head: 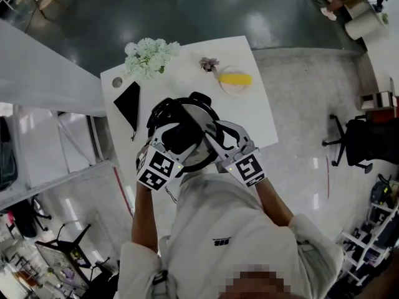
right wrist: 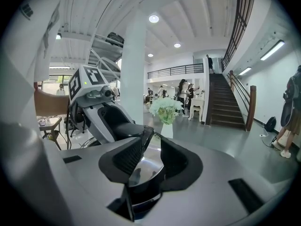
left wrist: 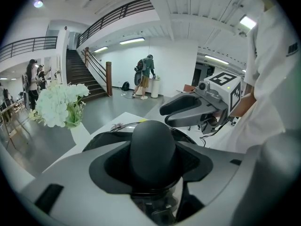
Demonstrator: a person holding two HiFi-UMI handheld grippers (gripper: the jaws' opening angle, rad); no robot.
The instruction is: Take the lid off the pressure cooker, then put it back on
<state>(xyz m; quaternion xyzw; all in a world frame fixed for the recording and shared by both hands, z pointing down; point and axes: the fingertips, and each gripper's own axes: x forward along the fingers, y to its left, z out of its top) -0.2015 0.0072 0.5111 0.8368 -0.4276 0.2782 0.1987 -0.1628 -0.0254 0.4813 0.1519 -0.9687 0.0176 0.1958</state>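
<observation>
my left fingers (left wrist: 110,169) clamp the lid's (head: 198,112) black knob (left wrist: 153,147), right fingers (right wrist: 126,157) pinch its shiny edge; pressure cooker (head: 202,162) mid-frame on the table (head: 252,114); an uneven pull could tilt the lid and slip my thin right grip

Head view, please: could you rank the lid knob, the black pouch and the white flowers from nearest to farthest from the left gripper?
1. Lid knob, clamped in the left gripper.
2. Black pouch, ahead and to the left.
3. White flowers, farthest, beyond the pouch.
</observation>
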